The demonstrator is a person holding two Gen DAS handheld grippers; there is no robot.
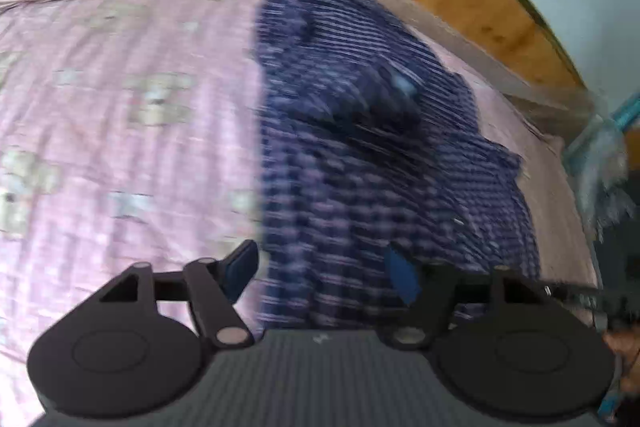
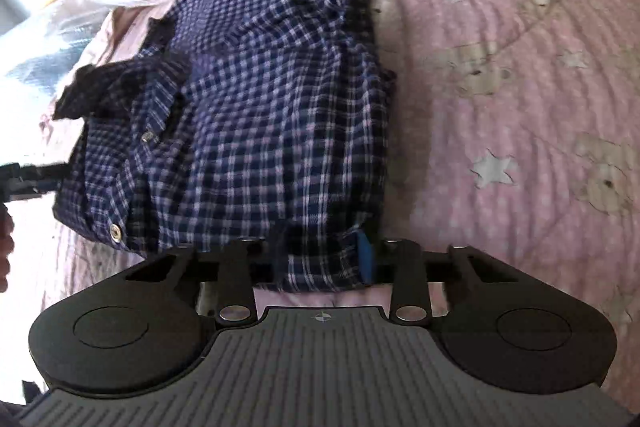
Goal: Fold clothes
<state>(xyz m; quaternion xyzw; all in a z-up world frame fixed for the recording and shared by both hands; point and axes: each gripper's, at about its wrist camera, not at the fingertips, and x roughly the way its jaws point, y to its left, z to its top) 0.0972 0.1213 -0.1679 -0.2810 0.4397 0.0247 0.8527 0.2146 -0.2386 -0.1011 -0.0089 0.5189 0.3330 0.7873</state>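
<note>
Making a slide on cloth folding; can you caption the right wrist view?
Right gripper straddles the near edge of a navy checked shirt lying on a pink bedspread.

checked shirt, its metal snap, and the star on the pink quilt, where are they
checked shirt [image 2: 260, 99], right wrist view, middle of the fabric
metal snap [image 2: 116, 231], right wrist view, near hem corner
star [image 2: 493, 169], right wrist view, its centre

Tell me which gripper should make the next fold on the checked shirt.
Right, probably. The right gripper already has the near hem of the checked shirt between its fingers, apparently gripped. The left gripper is open above the shirt's edge on the pink quilt, holding nothing.
</note>
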